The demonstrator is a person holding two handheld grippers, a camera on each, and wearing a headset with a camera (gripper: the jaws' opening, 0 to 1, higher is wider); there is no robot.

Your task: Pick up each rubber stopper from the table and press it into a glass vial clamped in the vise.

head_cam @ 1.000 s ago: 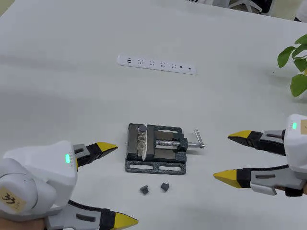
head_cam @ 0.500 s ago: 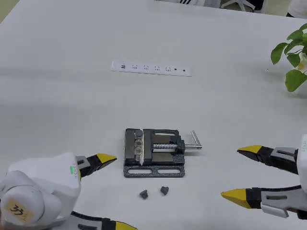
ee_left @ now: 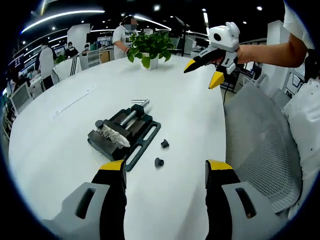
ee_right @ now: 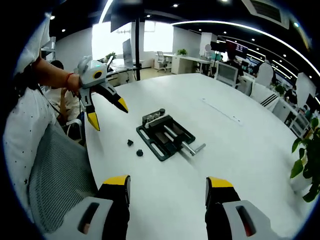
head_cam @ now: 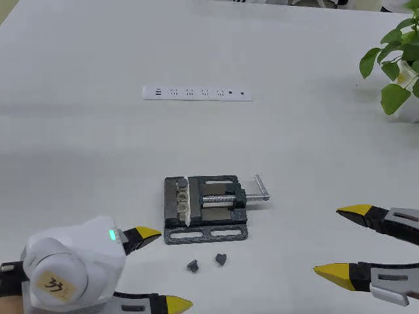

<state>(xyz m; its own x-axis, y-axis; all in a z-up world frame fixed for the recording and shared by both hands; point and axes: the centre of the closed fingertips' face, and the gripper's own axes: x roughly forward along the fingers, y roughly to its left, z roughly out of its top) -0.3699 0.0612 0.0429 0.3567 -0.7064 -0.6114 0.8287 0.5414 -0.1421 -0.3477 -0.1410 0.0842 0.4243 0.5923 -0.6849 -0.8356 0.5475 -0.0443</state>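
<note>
A dark vise (head_cam: 204, 209) sits on the white table, with glass vials (head_cam: 182, 201) clamped at its left end. Two dark rubber stoppers (head_cam: 192, 265) (head_cam: 221, 260) lie just in front of it. The vise (ee_left: 124, 132) and the stoppers (ee_left: 159, 162) lie ahead in the left gripper view, and the vise (ee_right: 166, 134) and stoppers (ee_right: 139, 152) ahead in the right gripper view. My left gripper (head_cam: 157, 268) hovers open at the lower left, clear of the stoppers. My right gripper (head_cam: 344, 242) hangs open at the lower right, holding nothing.
A white power strip (head_cam: 196, 93) lies on the table beyond the vise. A potted green plant (head_cam: 395, 62) stands at the far right edge. A mesh chair (ee_left: 262, 145) sits beside the table, and people stand in the office behind.
The head camera shifted, so everything sits lower and further left in the picture. Both grippers drew back toward the near edge, the right one further right. Vise and stoppers stayed put.
</note>
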